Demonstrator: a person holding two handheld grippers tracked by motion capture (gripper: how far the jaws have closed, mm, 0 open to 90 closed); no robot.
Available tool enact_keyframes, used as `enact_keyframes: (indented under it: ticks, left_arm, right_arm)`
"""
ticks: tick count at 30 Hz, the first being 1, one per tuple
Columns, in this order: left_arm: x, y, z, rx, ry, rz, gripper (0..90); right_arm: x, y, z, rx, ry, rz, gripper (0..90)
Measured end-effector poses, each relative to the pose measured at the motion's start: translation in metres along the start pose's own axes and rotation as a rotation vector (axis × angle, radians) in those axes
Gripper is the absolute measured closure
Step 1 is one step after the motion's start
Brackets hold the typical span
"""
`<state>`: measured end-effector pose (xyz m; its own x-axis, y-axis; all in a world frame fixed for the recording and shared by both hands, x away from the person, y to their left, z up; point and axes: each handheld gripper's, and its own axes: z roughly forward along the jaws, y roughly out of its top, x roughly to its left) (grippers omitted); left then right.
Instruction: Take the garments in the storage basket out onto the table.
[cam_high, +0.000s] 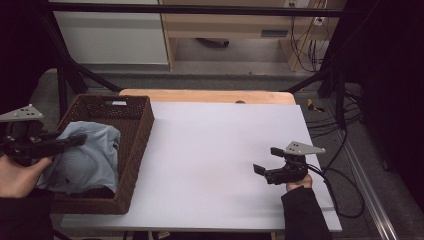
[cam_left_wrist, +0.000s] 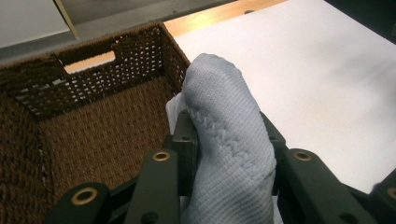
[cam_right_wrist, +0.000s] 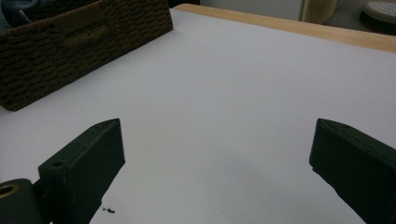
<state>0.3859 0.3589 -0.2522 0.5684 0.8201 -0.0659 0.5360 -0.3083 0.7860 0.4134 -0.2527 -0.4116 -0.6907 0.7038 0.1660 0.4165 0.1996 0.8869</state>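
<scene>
In the high view the left tool (cam_high: 75, 140) is cut off by the picture's left edge, and the light blue cloth (cam_high: 87, 160) covers most of the basket (cam_high: 140, 125) floor. In the left gripper view the cloth (cam_left_wrist: 229, 154) hides the tool's tips and runs off the bottom edge. The small dark specks (cam_right_wrist: 108, 210) on the table (cam_right_wrist: 233, 93) in the right gripper view are too small to tell.

One basket (cam_high: 135, 135), one cloth (cam_high: 90, 157), two grippers.

A white-topped table (cam_high: 215, 150) carries a brown wicker basket (cam_high: 135, 145) at its left edge.
</scene>
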Motion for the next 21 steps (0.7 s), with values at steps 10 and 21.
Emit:
enact_keyframes:
  ticks: [10,21]
  left_arm:
    - [-0.001,0.013,-0.009,-0.022,0.008,0.011,67.4]
    - [-0.001,0.023,-0.015,-0.033,0.017,0.019,67.4]
  right_arm:
    - [0.0,0.0,0.0,-0.001,-0.001,0.001,3.6]
    - [0.0,0.0,0.0,0.001,-0.001,0.001,3.6]
